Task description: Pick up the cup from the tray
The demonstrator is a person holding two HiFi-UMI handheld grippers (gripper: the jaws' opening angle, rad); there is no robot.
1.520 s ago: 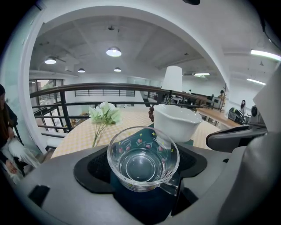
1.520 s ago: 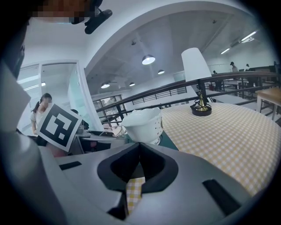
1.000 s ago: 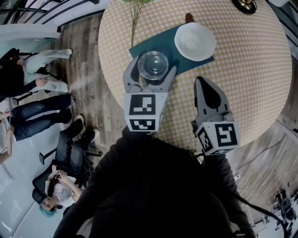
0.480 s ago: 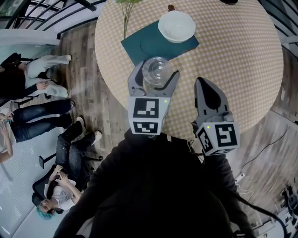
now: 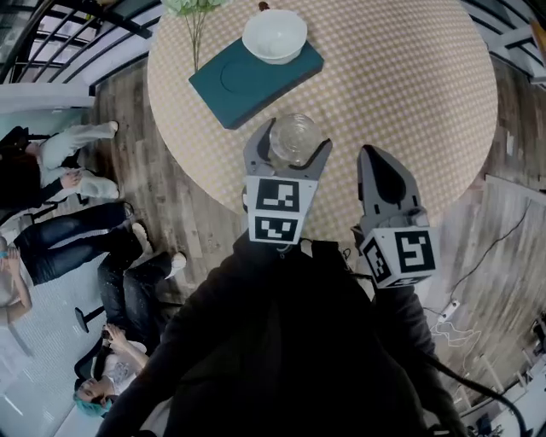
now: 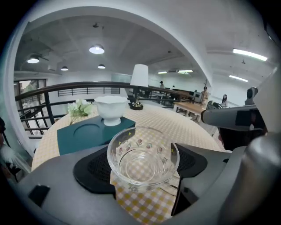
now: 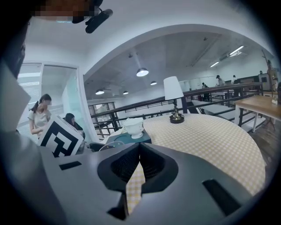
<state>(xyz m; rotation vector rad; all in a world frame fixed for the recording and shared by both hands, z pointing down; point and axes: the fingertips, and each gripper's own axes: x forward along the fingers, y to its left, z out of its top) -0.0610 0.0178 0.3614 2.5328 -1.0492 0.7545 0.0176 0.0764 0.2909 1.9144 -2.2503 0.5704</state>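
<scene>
A clear glass cup (image 5: 293,143) with small flower prints sits between the jaws of my left gripper (image 5: 290,135), which is shut on its sides. It hangs over the near edge of the round checked table (image 5: 401,77), clear of the teal tray (image 5: 235,85). In the left gripper view the cup (image 6: 142,156) fills the gap between the pads, and the tray (image 6: 83,134) lies behind it with an empty round recess. My right gripper (image 5: 373,154) is to the right of the cup, shut with nothing in it; its pads meet (image 7: 139,147).
A white footed bowl (image 5: 275,36) stands on the tray's far end. White flowers (image 5: 192,8) lie at the table's far left, and a lamp (image 6: 139,85) stands at the far side. Several people (image 5: 60,145) sit on the floor left of the table, near a black railing.
The left gripper has carried the cup off the tray, back toward the table's near edge. The right gripper has drawn back with it. Tray and bowl now lie farther away.
</scene>
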